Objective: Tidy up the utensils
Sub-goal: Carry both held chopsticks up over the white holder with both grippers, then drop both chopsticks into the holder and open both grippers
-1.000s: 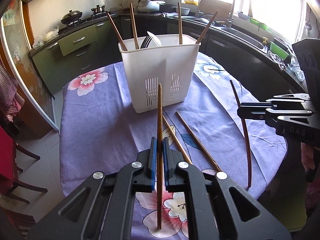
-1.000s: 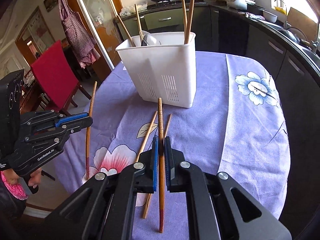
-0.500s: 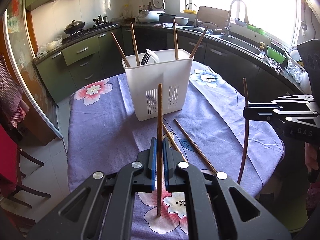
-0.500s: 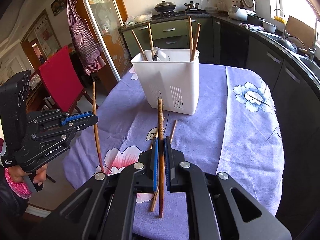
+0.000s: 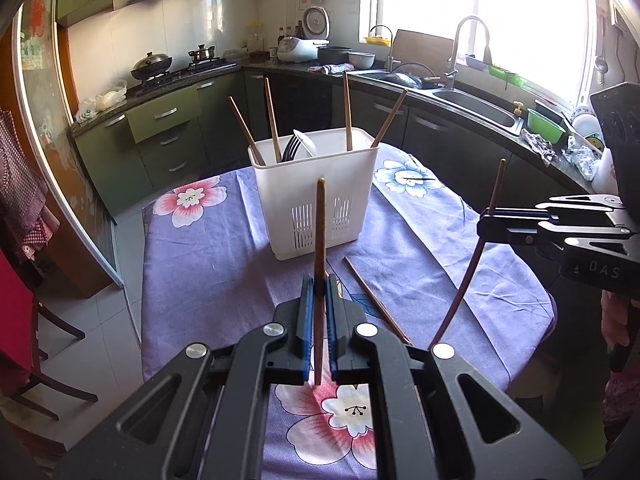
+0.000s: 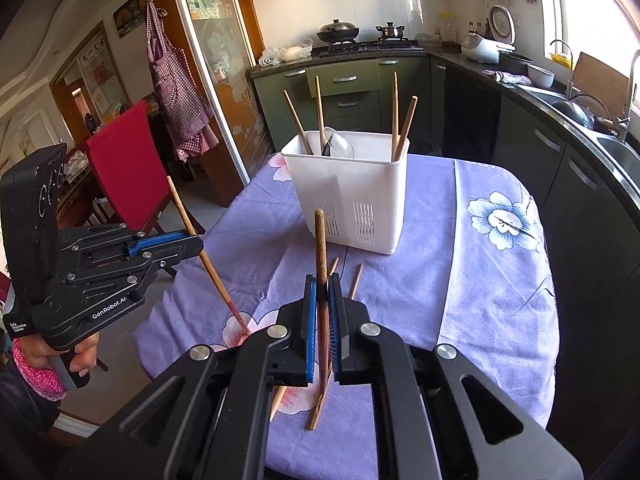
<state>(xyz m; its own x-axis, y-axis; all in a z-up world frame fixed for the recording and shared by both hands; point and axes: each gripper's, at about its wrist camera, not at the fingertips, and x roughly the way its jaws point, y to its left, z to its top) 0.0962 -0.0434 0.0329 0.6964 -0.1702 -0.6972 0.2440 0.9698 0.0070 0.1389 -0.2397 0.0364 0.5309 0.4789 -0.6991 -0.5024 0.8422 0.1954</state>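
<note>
Your left hand-held gripper (image 5: 319, 280) is pinching a slim brown wooden chopstick (image 5: 319, 236) between its blue pads, the stick standing nearly upright with both ends free above the purple floral cloth of the worktop (image 5: 208, 264). Your right hand-held gripper (image 6: 322, 284) is pressed onto a darker reddish-brown wooden chopstick (image 6: 320, 248) the same way.

The left wrist view shows your right hand-held gripper from the side, near the worktop's right edge, with its chopstick running above and below the jaws and its lower end clear of the cloth. The right wrist view shows your left hand-held gripper side-on, off the worktop's left edge, its chopstick tilted and red-tipped at the bottom; your hand (image 6: 60, 356) on the grip and a pink patterned sleeve (image 6: 32, 372) appear only here.

The white slotted plastic utensil holder (image 5: 316, 196) stands upright toward the far edge of the worktop, with four chopsticks and a dark fork leaning inside it. The left view shows one loose chopstick (image 5: 372, 296) lying on the cloth between the holder and the near edge; the right view shows two there (image 6: 354, 284), side by side, partly hidden behind the jaws.
</note>
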